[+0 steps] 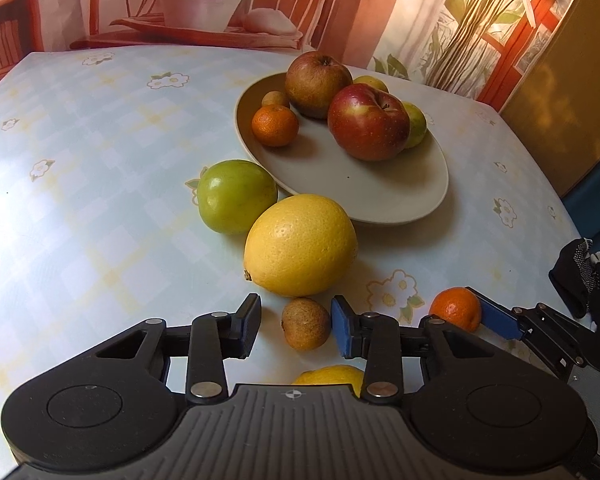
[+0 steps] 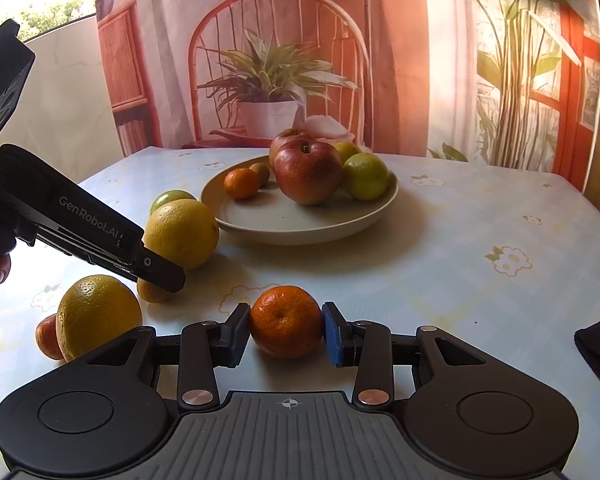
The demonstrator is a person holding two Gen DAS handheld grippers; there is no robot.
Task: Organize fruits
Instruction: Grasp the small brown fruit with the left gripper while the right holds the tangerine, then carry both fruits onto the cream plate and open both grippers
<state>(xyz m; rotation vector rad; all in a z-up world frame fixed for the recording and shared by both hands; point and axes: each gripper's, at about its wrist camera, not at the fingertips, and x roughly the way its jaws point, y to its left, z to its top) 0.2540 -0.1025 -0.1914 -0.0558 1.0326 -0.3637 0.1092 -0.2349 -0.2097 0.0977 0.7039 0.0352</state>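
Two grippers work the flowered worktop [image 2: 460,216] at once. Your right gripper [image 2: 286,330] is clamped on a mandarin [image 2: 286,322], both blue pads pressed to its sides, the fruit low over or on the cloth; which, you cannot tell. Your left gripper [image 1: 296,326] is spread wide around a small brown fruit [image 1: 306,323] that sits on the worktop, its right pad touching or nearly touching the fruit and its left pad apart from it.

Just beyond that small fruit lies a large lemon [image 1: 300,245], with a green apple [image 1: 236,196] touching it on the far left side. Both rest just beside the pale plate [image 1: 380,196], which holds a red apple [image 1: 367,122], a brownish apple [image 1: 318,84], a second mandarin [image 1: 275,125], another small brown fruit [image 1: 275,99] and two yellow-green fruits [image 2: 365,176] at the back. Nearer you on the left, a second large lemon [image 2: 98,314] sits on the worktop with a third mandarin [image 2: 48,336] tucked behind it.
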